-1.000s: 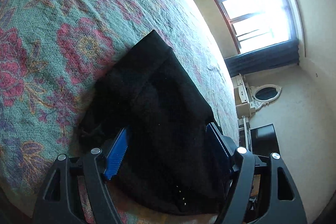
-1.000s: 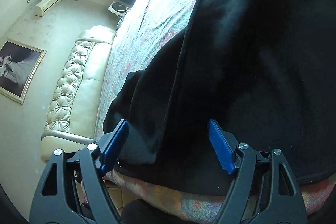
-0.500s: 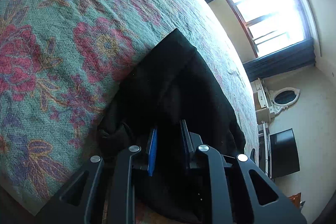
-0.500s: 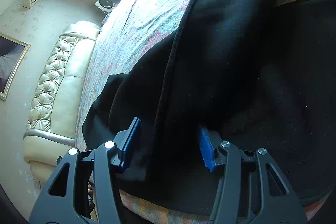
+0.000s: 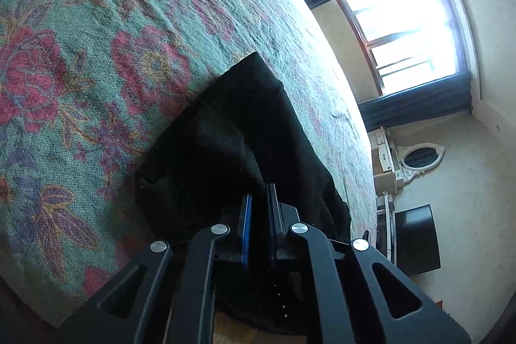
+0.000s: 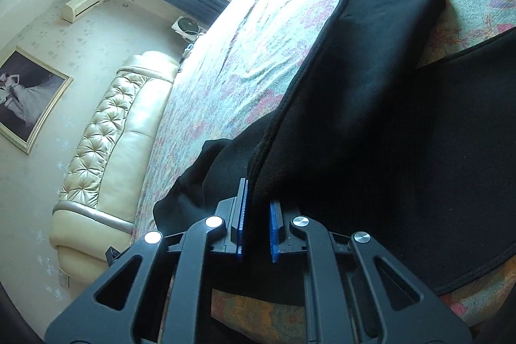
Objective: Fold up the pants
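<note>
Black soft-fabric pants (image 5: 258, 131) lie on the bed, on a green woven bedspread w/ red & purple flowers (image 5: 96, 54), near its front edge.

Left tongs (image 5: 259, 215): blue-padded fingers (image 5: 246, 224) drawn close together, pinching a bunched fold of the black cloth betw. them. Fabric fills the narrow gap and rises fwd of the tips in a ridge, then spreads out flat toward the far corner of the garment. More cloth drapes under the tongs' frame and over the bed edge. Bedspread lies bare to the left of the pants.

Right tongs (image 6: 259, 208): blue pads (image 6: 275, 224) also nearly together, clamped on a thick hemmed edge of the pants (image 6: 371, 118). From the pinch, one long panel runs up and away toward the upper right, ending in a squared end resting on the bedspread (image 6: 258, 37). A second, wider dark panel lies to the right of the tongs, its curved hem near the bed's front edge. A smaller flap of the cloth sags left of the tongs.

Bkgd: cream tufted headboard (image 6: 106, 144) at left in right-wrist view, framed picture (image 6: 25, 99) on the wall, bright window w/ dark curtains (image 5: 409, 31), oval white-framed mirror (image 5: 421, 155), black TV screen (image 5: 416, 239).
</note>
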`<state>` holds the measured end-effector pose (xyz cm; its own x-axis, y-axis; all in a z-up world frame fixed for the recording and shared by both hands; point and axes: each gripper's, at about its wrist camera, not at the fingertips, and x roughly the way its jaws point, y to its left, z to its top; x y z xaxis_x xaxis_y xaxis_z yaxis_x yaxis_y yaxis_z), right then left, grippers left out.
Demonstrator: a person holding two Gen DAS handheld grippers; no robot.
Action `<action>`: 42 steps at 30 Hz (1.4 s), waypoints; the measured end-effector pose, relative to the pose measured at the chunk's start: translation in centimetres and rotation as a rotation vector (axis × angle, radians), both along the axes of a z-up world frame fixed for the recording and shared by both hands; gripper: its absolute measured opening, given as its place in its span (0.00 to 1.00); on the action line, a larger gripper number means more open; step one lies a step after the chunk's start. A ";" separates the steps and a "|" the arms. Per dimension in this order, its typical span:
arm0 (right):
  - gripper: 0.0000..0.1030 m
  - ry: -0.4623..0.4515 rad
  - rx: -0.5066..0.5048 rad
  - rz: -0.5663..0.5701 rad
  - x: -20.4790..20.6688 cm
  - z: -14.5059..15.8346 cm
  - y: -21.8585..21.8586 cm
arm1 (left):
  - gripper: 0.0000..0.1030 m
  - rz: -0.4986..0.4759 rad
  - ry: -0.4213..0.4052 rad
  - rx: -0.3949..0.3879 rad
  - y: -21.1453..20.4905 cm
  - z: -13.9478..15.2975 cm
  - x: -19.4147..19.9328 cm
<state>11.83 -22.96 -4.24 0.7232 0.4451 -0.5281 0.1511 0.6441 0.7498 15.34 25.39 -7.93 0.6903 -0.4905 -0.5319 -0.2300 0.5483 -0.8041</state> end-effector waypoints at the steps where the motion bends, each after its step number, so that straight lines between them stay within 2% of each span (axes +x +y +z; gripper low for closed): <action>1: 0.11 -0.008 -0.006 -0.001 -0.4 0.2 -0.2 | 0.08 -0.002 -0.011 -0.001 0.3 0.2 -0.3; 5: 0.11 -0.008 0.007 -0.005 -1.1 0.1 -0.4 | 0.08 -0.007 -0.019 -0.004 0.4 0.3 -1.5; 8: 0.11 0.017 0.008 0.003 -2.0 -0.6 -0.6 | 0.08 -0.001 -0.012 0.005 2.1 -0.7 -2.7; 10: 0.11 0.035 0.020 0.007 -2.6 -1.4 -0.6 | 0.08 0.020 -0.007 -0.022 3.5 -1.4 -3.5; 14: 0.11 0.048 0.023 0.005 -3.7 -1.5 -0.8 | 0.08 0.105 -0.021 -0.005 5.7 -1.4 -4.8; 16: 0.11 0.049 0.024 0.010 -3.9 -1.4 -0.7 | 0.08 0.095 -0.005 -0.019 6.3 -1.4 -4.9; 22: 0.11 0.058 0.011 0.008 -3.8 -1.7 -0.8 | 0.08 -0.005 -0.006 -0.022 3.3 -1.2 -5.5; 25: 0.11 0.068 0.026 0.005 -3.7 -1.9 -0.9 | 0.09 0.001 0.029 -0.026 2.4 -1.8 -5.3; 28: 0.12 0.076 0.039 0.001 -3.5 -2.1 -0.9 | 0.19 0.024 0.064 -0.019 1.7 -2.3 -5.1; 30: 0.12 0.080 0.042 0.001 -3.5 -2.3 -0.9 | 0.30 0.042 0.065 -0.028 1.5 -2.2 -5.2; 33: 0.13 0.084 0.054 0.002 -3.4 -2.4 -0.9 | 0.42 0.056 0.059 0.007 1.3 -1.5 -5.2; 36: 0.15 0.086 0.066 0.004 -3.3 -2.6 -1.0 | 0.45 0.113 0.053 0.034 1.3 -0.5 -5.9; 39: 0.15 0.089 0.072 0.005 -3.2 -2.9 -1.1 | 0.49 0.081 0.064 0.019 1.4 -0.7 -5.6; 42: 0.15 0.092 0.092 0.000 -3.2 -3.3 -1.2 | 0.49 0.101 0.089 0.007 1.1 -0.9 -4.9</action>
<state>8.60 -24.13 -7.51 0.6737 0.4947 -0.5490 0.2218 0.5733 0.7887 10.41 26.47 -8.87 0.6858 -0.4173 -0.5963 -0.3545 0.5240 -0.7745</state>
